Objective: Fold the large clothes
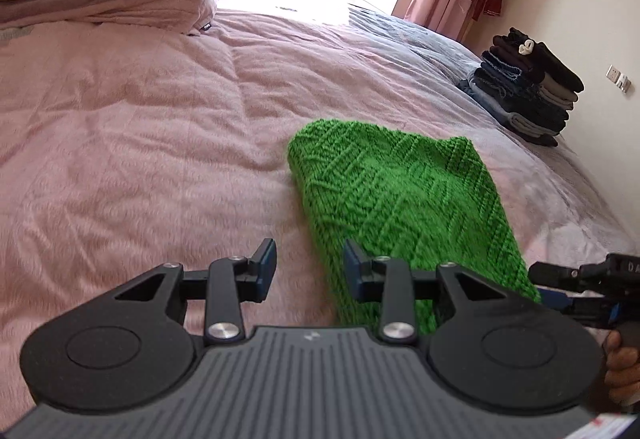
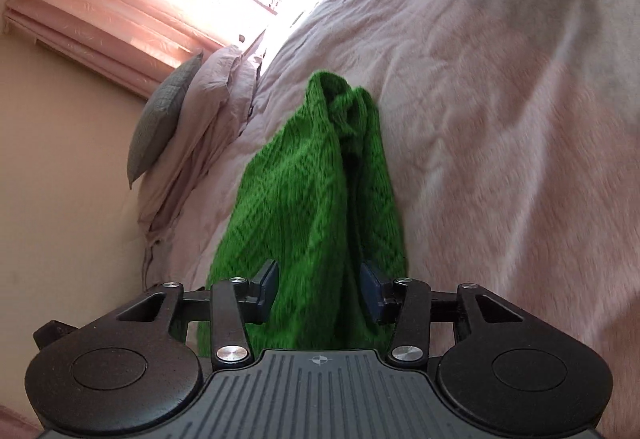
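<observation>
Bed (image 1: 140,127) carries the folded green sweater (image 1: 400,191) near its right edge, loose layers gaping at the near end. Stack of folded clothes (image 1: 532,91) sits far right. Left tool (image 1: 310,265) hangs released beside it; right tool (image 2: 320,279) straddles the knit unclenched, so lifting could spill the fold.

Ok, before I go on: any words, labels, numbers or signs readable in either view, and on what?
"DA": pale letters, cut off by the frame edge, on the black housing of the right claw.
Red-and-white label, bottom corner of the left wrist view: too blurred to read.
Left claw and right claw bodies: small emblems only, no letters.
Green sweater, stacked clothes: no text visible.
</observation>
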A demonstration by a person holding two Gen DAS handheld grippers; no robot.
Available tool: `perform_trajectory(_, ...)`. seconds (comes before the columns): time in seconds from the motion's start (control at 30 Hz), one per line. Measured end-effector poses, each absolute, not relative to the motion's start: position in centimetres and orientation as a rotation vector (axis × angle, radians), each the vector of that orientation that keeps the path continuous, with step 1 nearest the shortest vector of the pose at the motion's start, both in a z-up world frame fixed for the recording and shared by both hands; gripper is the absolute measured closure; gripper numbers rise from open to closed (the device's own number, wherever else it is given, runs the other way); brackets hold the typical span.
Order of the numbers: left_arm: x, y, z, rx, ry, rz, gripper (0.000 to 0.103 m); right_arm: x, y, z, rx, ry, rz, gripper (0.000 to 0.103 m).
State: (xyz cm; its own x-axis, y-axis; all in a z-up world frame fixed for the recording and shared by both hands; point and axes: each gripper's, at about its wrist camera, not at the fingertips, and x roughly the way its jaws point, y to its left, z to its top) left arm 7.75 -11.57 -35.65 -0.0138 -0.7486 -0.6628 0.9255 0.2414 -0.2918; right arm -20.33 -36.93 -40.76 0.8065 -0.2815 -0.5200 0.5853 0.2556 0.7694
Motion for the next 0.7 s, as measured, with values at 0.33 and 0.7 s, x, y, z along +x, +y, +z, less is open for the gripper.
perform_trajectory(0.33,6.0,-8.0,-34.5,0.228,0.844,-1.358,0.072,-20.2,-34.2,-37.0,0.897,0.449,-0.730,0.101)
perform_trajectory(0.7,0.4,-11.1,-33.5,0.431,0.650,-1.444,0.074,-16.0,-29.8,-37.3,0.515,0.628,-0.956,0.095)
